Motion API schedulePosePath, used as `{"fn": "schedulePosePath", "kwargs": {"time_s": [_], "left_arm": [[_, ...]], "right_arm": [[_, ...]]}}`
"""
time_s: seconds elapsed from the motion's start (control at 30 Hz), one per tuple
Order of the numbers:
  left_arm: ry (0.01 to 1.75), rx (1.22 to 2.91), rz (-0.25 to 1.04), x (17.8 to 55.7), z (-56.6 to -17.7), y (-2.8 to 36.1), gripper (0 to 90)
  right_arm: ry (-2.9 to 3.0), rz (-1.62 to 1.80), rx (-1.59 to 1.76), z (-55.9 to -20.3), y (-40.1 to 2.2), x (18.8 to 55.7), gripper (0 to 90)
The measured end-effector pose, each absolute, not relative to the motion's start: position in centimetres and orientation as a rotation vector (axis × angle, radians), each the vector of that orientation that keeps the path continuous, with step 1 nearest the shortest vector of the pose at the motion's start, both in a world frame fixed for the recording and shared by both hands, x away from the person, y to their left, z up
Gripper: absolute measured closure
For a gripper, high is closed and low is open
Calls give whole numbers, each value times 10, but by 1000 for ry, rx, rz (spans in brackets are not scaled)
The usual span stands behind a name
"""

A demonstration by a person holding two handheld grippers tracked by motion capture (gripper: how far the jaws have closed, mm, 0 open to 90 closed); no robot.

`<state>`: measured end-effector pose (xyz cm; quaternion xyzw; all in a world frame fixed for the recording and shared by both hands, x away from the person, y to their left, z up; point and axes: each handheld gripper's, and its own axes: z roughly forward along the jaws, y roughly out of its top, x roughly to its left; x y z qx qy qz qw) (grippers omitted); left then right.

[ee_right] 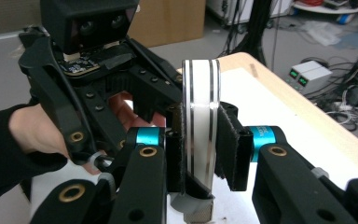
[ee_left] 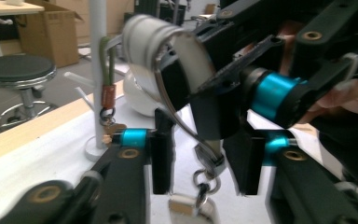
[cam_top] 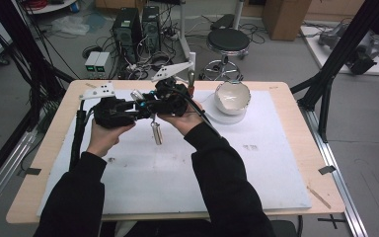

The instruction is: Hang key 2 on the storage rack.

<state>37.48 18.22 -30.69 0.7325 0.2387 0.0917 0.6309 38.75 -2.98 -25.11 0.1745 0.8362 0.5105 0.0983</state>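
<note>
The right gripper has its fingers clenched on a white strap loop with dark stripes, held edge-on and upright above the desk. In the left gripper view, the left gripper has its fingers on either side of the metal ring and clasp hanging under that strap; whether they press on it I cannot tell. A silver tag dangles below both grippers. A white bowl stands well apart, near the desk's far edge.
</note>
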Motion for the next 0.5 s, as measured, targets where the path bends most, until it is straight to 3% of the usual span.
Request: {"fn": "schedulePosePath", "kwargs": {"time_s": [0.1, 0.13, 0.37, 0.5], "left_arm": [[554, 1679, 197, 376, -308, 182, 711], [570, 1680, 195, 377, -308, 183, 769], [606, 1689, 237, 379, -308, 187, 864], [615, 1707, 271, 380, -308, 187, 866]], "right_arm": [[2464, 1513, 527, -251, -30, 388, 741], [2461, 1524, 540, -251, -32, 389, 737], [2457, 1557, 587, -251, -37, 392, 689], [2430, 1574, 631, -251, -42, 392, 558]]}}
